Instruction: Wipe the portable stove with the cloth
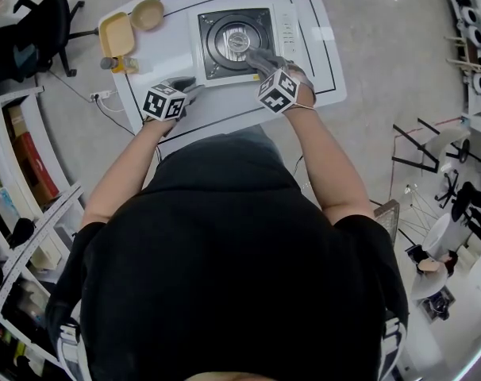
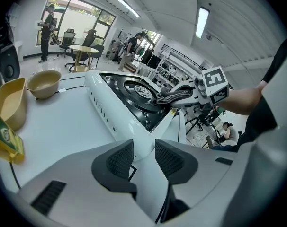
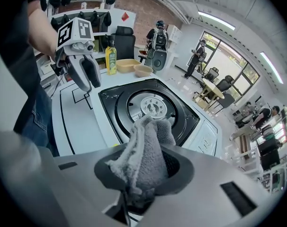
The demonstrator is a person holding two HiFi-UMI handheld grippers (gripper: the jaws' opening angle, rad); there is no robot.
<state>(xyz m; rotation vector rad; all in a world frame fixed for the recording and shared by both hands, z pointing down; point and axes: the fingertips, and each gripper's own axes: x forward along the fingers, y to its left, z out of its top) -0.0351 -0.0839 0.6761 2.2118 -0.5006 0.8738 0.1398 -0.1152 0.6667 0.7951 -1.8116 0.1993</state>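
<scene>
The white portable stove (image 1: 236, 44) with a black top and round burner sits mid-table. My right gripper (image 1: 256, 57) is shut on a folded grey cloth (image 3: 146, 157), which it holds over the stove's black top by the near edge; the cloth's tip points at the burner (image 3: 154, 107). In the left gripper view the cloth (image 2: 174, 94) lies just over the burner ring. My left gripper (image 2: 143, 157) is low over the table at the stove's near left corner (image 2: 144, 143). Its jaws stand a little apart and the corner shows in the gap.
A yellow tray (image 1: 116, 34), a tan bowl (image 1: 147, 13) and a yellow-labelled bottle (image 1: 117, 63) stand on the white table (image 1: 320, 54) left of the stove. Black lines mark the tabletop. Chairs, shelves and people are around the room.
</scene>
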